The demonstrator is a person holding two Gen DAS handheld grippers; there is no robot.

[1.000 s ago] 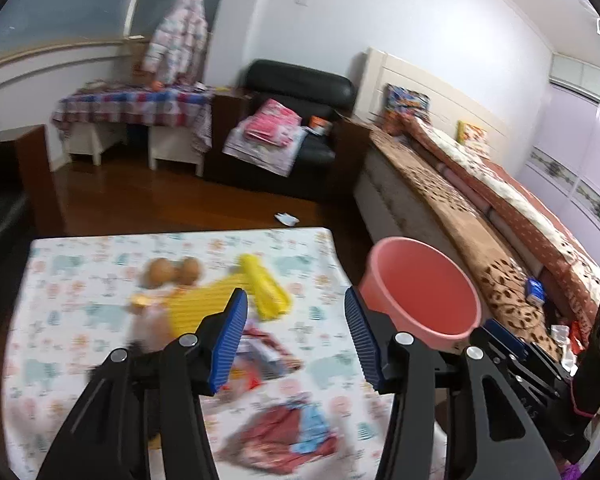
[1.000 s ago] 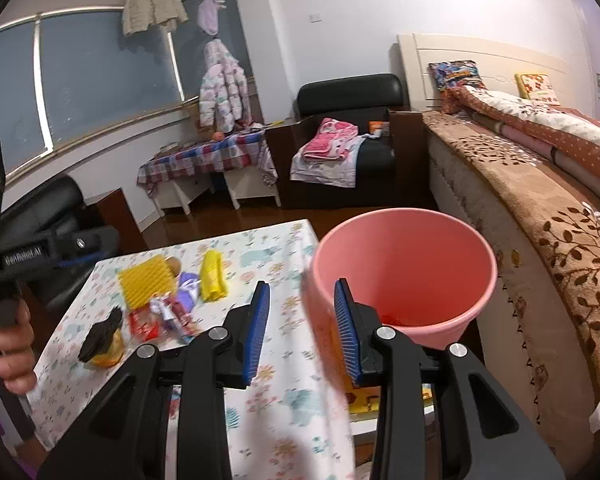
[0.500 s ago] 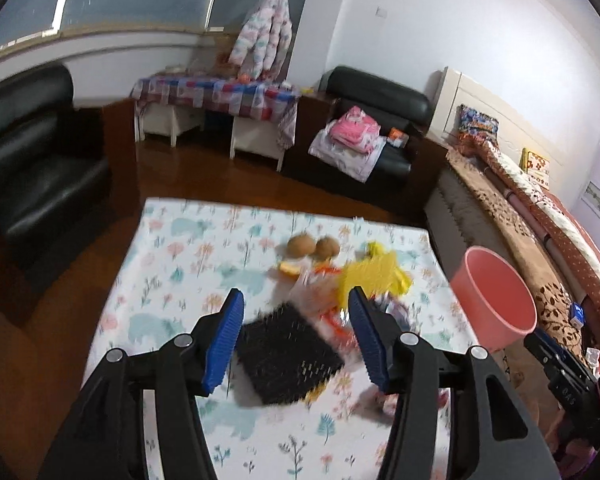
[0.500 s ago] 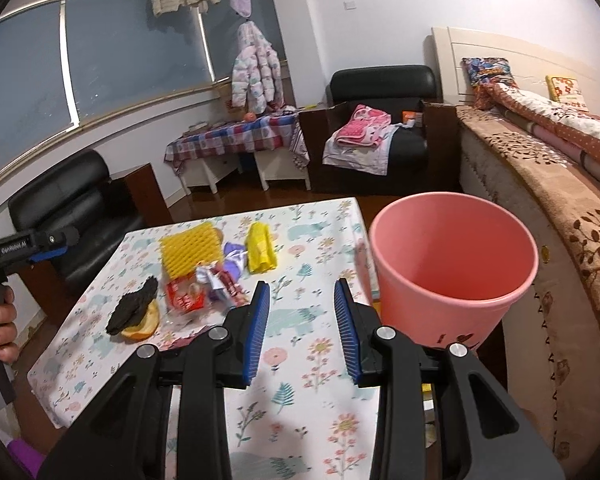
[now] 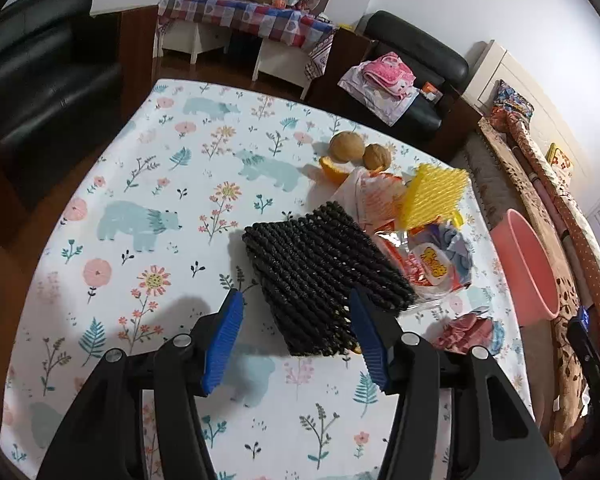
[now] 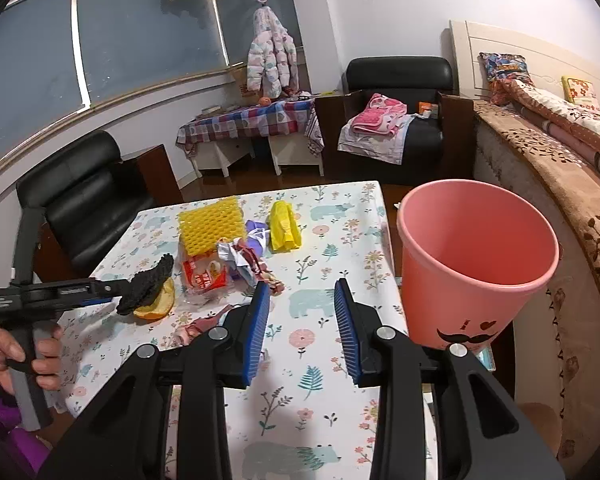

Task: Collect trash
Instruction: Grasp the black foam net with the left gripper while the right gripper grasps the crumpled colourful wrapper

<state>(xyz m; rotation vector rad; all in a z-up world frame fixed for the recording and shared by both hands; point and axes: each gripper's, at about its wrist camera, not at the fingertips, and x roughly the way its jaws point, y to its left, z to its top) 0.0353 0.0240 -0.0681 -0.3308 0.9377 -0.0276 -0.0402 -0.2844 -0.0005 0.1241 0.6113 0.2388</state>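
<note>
Table [image 5: 148,168]: we take it as our landmark; it wears a cloth printed with bears and flowers.
Left gripper [image 5: 296,320]: low over the table's near half, jaws well apart; they have just been opening. The near corner of the black net [image 5: 320,272] lies between the blue pads, and we see no pad pressing on it.
Left gripper, right wrist view [image 6: 112,292]: held by a hand [image 6: 24,356] at the table's left edge, its tip at the net [image 6: 148,284]. Contact is hard to judge from this angle.
Black net: on the table near its middle, draped over an orange peel [image 6: 156,304].
Other trash: a yellow net [image 5: 432,196], a red snack wrapper [image 5: 424,260] and a yellow bag [image 6: 284,228], all on the table beyond the black net; a crumpled red wrapper [image 5: 468,328] lies at the table's right edge.
Walnuts [image 5: 360,152]: two, on the table's far side, touching each other.
Right gripper [image 6: 302,332]: above the table's near edge, jaws partly apart, nothing between them.
Bin [image 6: 476,256]: pink, upright, just beside the table's right edge; we cannot see its bottom.
</note>
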